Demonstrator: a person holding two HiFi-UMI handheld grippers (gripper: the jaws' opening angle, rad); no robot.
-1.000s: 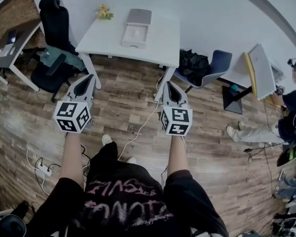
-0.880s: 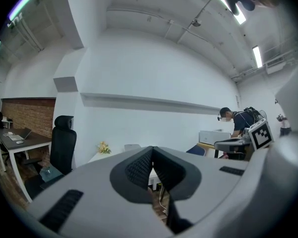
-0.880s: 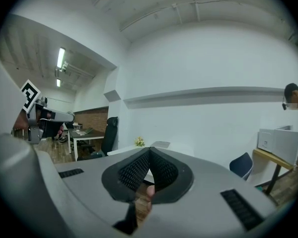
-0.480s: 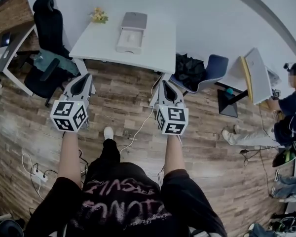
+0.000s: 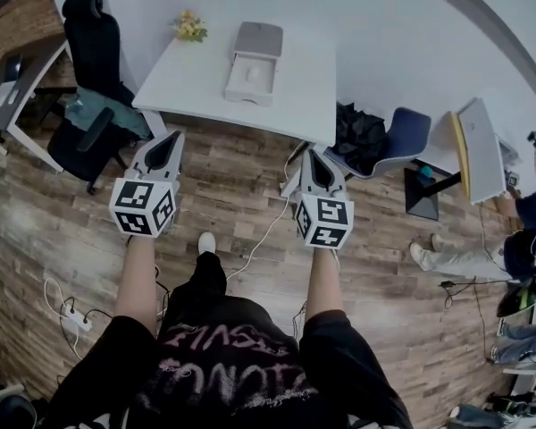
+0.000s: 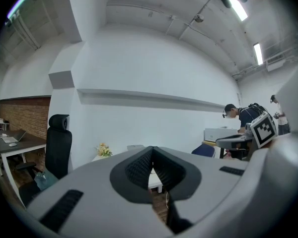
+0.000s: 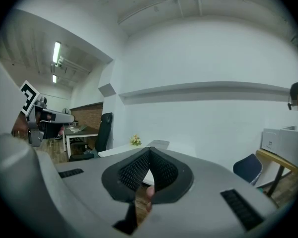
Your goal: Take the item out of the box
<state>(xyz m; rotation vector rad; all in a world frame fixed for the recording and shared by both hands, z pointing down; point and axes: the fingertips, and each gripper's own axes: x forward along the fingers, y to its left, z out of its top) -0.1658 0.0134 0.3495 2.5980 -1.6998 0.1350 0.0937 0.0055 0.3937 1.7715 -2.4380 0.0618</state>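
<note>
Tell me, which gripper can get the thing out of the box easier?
Right, but only just. The left gripper and right gripper are both shut, empty and short of the white table; the open box sits between them, slightly toward the right.

- My left gripper (image 5: 173, 139) points forward, its jaws pressed together and empty
- My right gripper (image 5: 315, 155) (beside the left, well apart from it) has its jaws together too
- Both my bare forearms (image 5: 136, 280) stretch straight ahead
</note>
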